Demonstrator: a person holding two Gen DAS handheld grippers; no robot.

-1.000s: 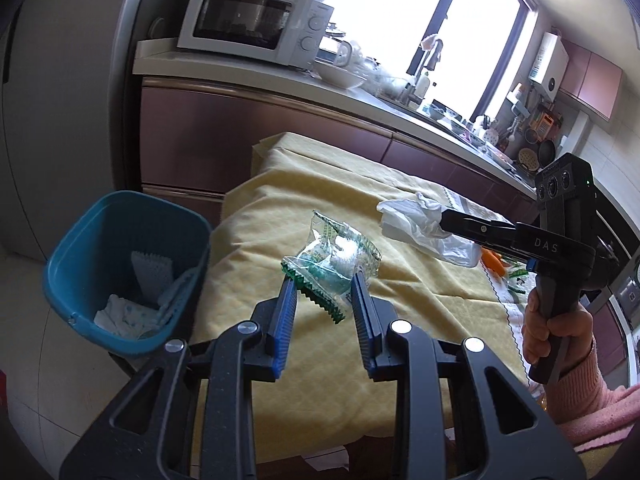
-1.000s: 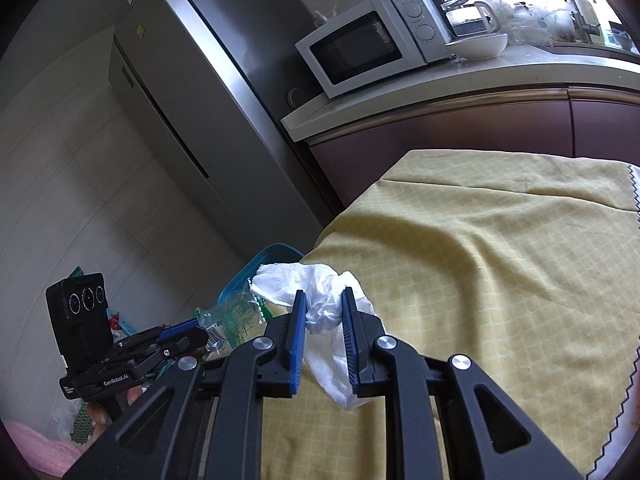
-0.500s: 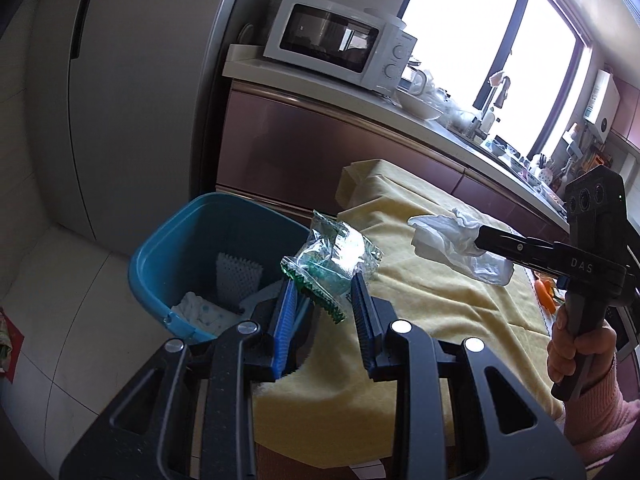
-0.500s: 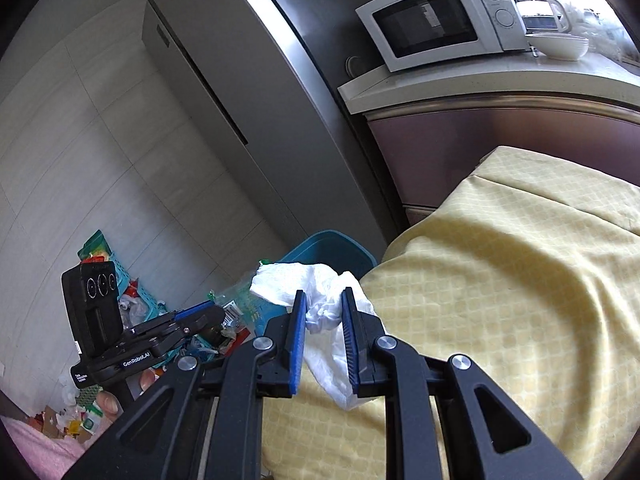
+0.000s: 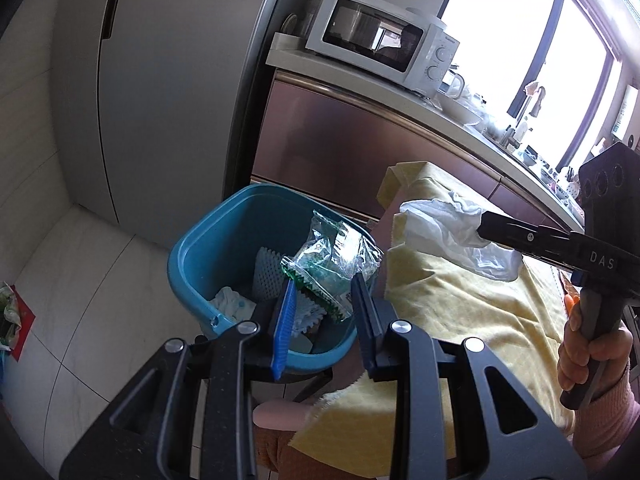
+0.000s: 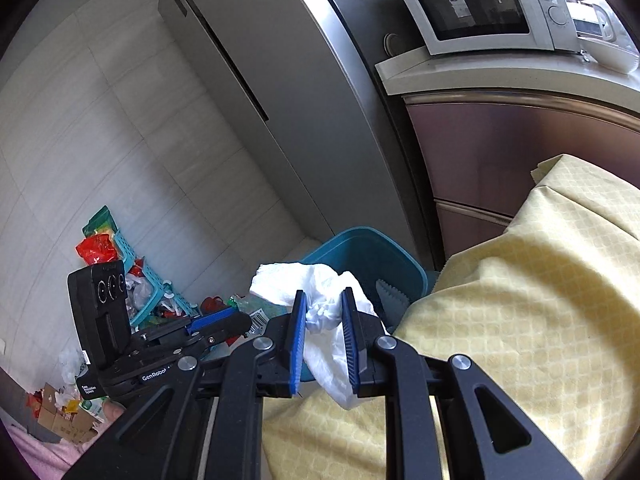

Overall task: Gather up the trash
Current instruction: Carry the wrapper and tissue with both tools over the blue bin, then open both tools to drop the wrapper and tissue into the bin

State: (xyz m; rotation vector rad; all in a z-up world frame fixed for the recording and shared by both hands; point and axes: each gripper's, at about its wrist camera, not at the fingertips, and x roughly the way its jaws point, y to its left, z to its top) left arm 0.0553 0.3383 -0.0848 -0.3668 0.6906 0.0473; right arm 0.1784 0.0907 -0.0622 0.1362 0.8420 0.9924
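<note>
Wrapper (image 5: 332, 268) now over littered bin (image 5: 200, 240)

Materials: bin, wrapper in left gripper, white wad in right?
Bin: looks like moulded plastic, teal, smooth satin walls. Wrapper: thin clear plastic film, glossy, crinkled, green print. White wad: probably thin plastic bag, possibly tissue; soft, creased, slightly translucent.

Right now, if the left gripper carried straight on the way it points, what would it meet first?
Probably the blue plastic bin: the left gripper, shut on the clear green-printed wrapper, points down into its opening, towards the white trash inside. Depth is unclear.
</note>
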